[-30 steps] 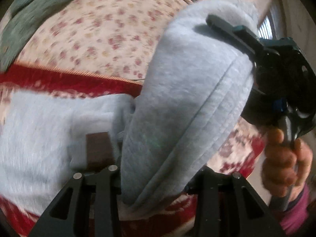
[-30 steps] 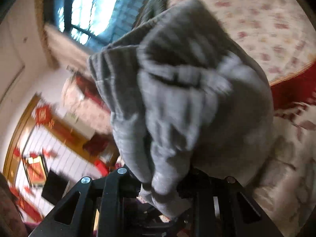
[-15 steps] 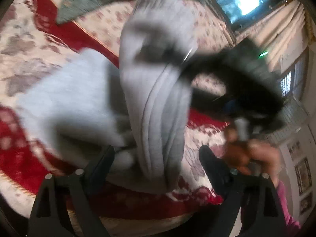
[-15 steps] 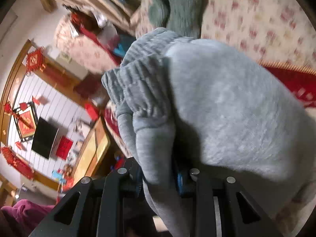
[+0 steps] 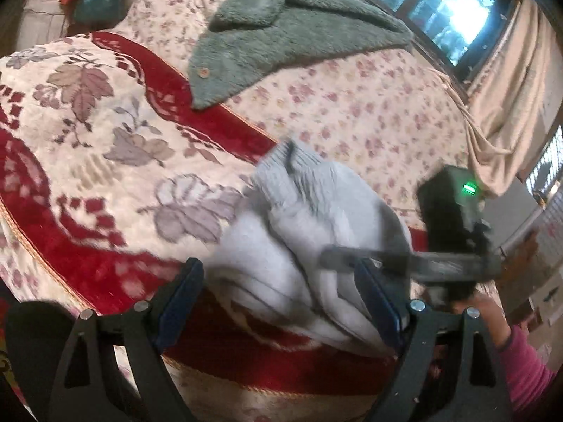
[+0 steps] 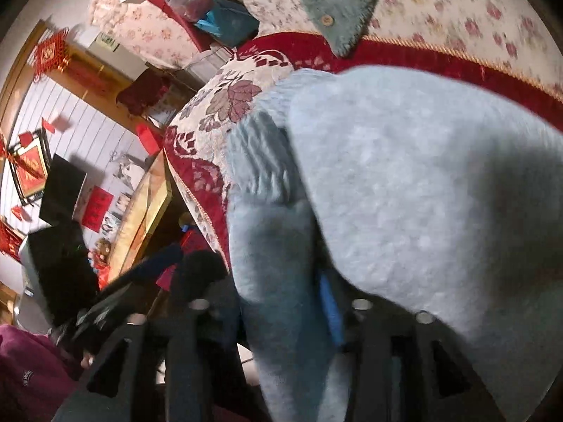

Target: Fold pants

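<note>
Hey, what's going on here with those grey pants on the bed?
A person is folding grey sweatpants on a red floral blanket with two handheld grippers. The right gripper is clamped on the fabric. The left gripper stands open around the bunched pants. A green fleece garment lies farther back.

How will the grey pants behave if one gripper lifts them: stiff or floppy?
Probably floppy: the grey pants sag in soft folds on the red blanket. Their fleecy surface likely grips well in the right gripper. They would probably unfold if lifted from one edge.
</note>
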Tool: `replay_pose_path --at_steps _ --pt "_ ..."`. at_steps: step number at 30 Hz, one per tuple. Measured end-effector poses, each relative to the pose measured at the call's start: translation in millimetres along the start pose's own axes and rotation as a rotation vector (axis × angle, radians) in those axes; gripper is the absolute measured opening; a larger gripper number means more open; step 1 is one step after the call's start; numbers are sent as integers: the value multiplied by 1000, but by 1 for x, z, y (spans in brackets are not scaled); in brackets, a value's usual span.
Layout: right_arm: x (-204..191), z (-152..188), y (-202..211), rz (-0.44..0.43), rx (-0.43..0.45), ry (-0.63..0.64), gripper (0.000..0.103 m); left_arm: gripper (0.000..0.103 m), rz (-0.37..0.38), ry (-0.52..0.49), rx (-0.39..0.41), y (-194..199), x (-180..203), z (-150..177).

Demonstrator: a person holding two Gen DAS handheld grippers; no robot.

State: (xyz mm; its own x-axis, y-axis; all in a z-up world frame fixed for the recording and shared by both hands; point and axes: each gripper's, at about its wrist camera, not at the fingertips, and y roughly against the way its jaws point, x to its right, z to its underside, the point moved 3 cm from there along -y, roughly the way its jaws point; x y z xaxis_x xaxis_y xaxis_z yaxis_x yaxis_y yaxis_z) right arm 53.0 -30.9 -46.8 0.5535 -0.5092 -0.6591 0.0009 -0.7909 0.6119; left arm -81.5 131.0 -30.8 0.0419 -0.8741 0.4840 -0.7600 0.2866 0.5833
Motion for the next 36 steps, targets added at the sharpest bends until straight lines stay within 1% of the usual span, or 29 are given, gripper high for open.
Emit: replay_pose_path --at_steps 1,2,4,5,6,8,9,10,11,13,14,15,17,19,20,21,22,23,24,25,26,27,28,29,30,33,36 --pt "-5 -1 2 -22 20 7 90 87 -1 2 12 3 -3 -6" --pt "-19 -1 6 -38 29 22 102 87 -7 -1 28 6 -5 -13" --pt "-26 7 10 -2 9 39 102 87 -14 -18 34 8 -3 -24" --pt "-28 12 16 18 15 36 102 87 -6 -32 29 8 -1 -29" --pt "-29 16 25 28 48 31 102 87 6 -46 36 9 4 -36" --pt "-27 28 54 49 154 19 102 87 19 -97 52 10 19 -45" --pt "-23 30 68 74 200 6 102 88 31 -119 58 10 27 -47" --pt "-18 32 83 118 249 -14 102 88 62 -153 56 8 39 -51" --pt "-7 36 101 192 308 -50 102 90 84 -172 47 6 48 -53" --pt "8 39 118 306 374 -88 102 92 138 -233 22 -6 73 -57" --pt "18 41 123 374 394 -108 102 92 148 -274 13 -16 87 -57" --pt "26 41 123 438 400 -131 102 92 142 -303 7 -24 97 -57" --pt "42 42 118 543 405 -166 102 92 144 -370 -30 -51 115 -53" --pt "51 42 114 600 425 -194 102 92 121 -396 -71 -72 122 -50" --pt "57 41 110 628 434 -203 102 92 95 -414 -102 -88 122 -48" --pt "64 40 104 666 434 -206 102 92 71 -416 -115 -97 117 -47" --pt "74 40 95 705 415 -207 102 92 26 -409 -142 -112 107 -45" --pt "83 48 92 721 383 -211 102 92 5 -401 -168 -121 99 -43" --pt "95 54 84 703 355 -222 102 92 -17 -391 -200 -132 89 -40" --pt "105 57 70 653 332 -245 102 92 -52 -399 -228 -145 76 -34" --pt "115 60 61 583 333 -284 103 92 -74 -418 -234 -152 70 -29" --pt "127 63 57 507 349 -343 103 94 -99 -455 -227 -158 66 -22" --pt "134 64 57 453 348 -384 103 96 -114 -505 -192 -160 65 -16" --pt "138 64 58 420 341 -406 103 98 -121 -532 -153 -159 66 -13" --pt "139 64 61 409 341 -410 103 98 -119 -532 -141 -157 67 -13" --pt "124 64 73 464 369 -355 103 99 -99 -512 -130 -154 66 -15" --pt "107 65 81 518 387 -321 103 99 -103 -521 -117 -151 67 -15"
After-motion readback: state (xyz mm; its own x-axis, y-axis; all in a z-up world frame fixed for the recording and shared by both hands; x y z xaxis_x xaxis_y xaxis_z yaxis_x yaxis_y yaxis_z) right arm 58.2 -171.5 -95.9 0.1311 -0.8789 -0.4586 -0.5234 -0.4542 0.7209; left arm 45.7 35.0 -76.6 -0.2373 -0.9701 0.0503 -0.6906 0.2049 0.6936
